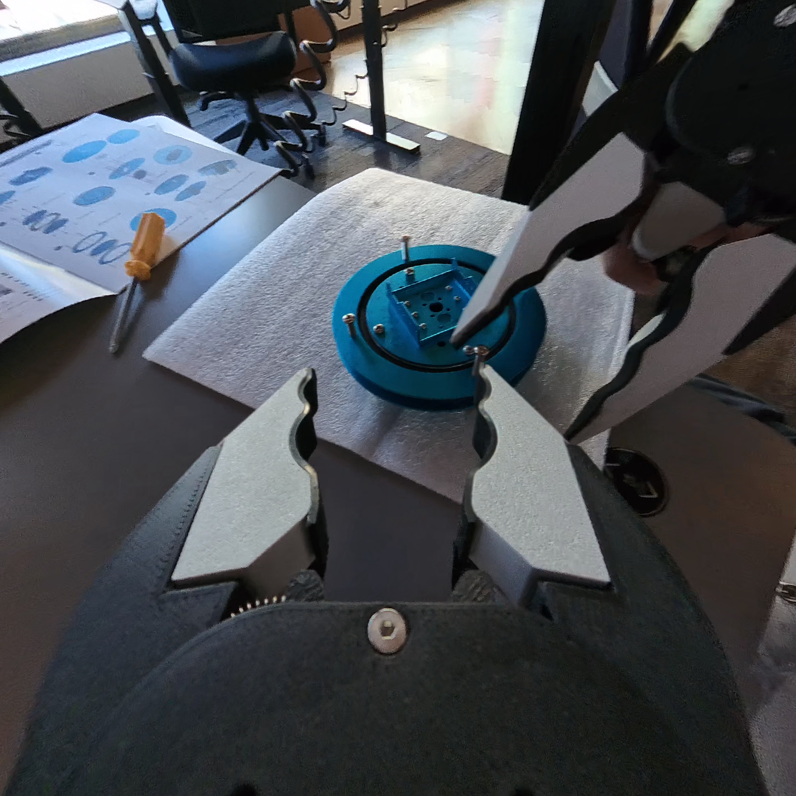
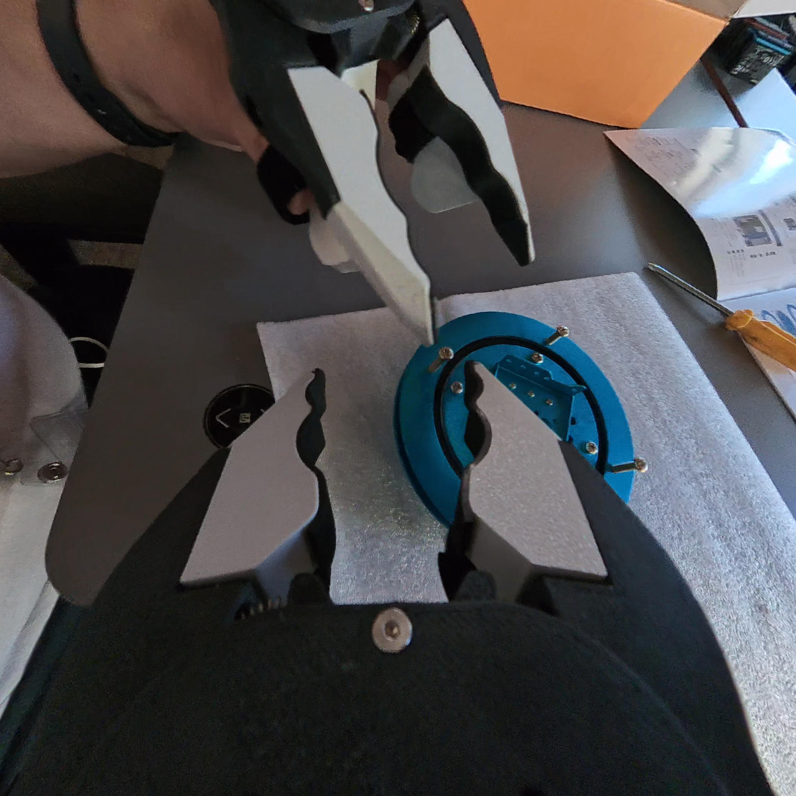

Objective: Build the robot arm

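Note:
A blue round disc with a black ring and a blue bracket in its middle lies on a white foam sheet. Three long screws stand up from its rim. My left gripper is open and empty. Its right finger is against the nearest standing screw. My right gripper is open and empty. One of its fingertips rests on the disc beside the bracket.
An orange-handled screwdriver lies on the dark table beside printed sheets. An orange box stands behind. A round black grommet sits in the table. An office chair stands beyond the table edge. My left gripper's tips are some 20 cm from the orange-handled screwdriver.

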Demonstrator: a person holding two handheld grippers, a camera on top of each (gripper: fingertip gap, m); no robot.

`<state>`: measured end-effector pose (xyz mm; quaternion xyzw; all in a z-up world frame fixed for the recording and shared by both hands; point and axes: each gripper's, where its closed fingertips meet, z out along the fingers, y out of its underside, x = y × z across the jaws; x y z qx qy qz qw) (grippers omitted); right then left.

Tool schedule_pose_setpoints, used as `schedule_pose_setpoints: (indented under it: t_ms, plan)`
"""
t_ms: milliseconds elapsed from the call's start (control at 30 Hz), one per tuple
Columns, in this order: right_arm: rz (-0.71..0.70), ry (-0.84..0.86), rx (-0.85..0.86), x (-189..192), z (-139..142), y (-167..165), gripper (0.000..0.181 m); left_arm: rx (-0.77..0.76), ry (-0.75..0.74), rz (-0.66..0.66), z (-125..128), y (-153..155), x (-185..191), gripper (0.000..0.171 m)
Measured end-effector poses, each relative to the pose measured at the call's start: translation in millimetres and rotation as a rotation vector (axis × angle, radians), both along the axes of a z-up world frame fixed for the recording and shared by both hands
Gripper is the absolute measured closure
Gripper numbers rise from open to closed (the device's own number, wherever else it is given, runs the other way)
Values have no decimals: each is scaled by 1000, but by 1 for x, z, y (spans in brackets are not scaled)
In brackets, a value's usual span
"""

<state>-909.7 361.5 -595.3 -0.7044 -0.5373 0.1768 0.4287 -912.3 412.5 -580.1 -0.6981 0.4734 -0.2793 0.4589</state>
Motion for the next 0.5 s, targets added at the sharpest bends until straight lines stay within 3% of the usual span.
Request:
schedule_pose_setpoints:
  t_ms: [400,500]
  plan:
    - [44,-2,-9,-6,0,-4,119,-7,16,-2,-3,2,9,90]
    - [43,-10,-13,-3,-1,-6,125,-3,14,17,-2,4,3,96]
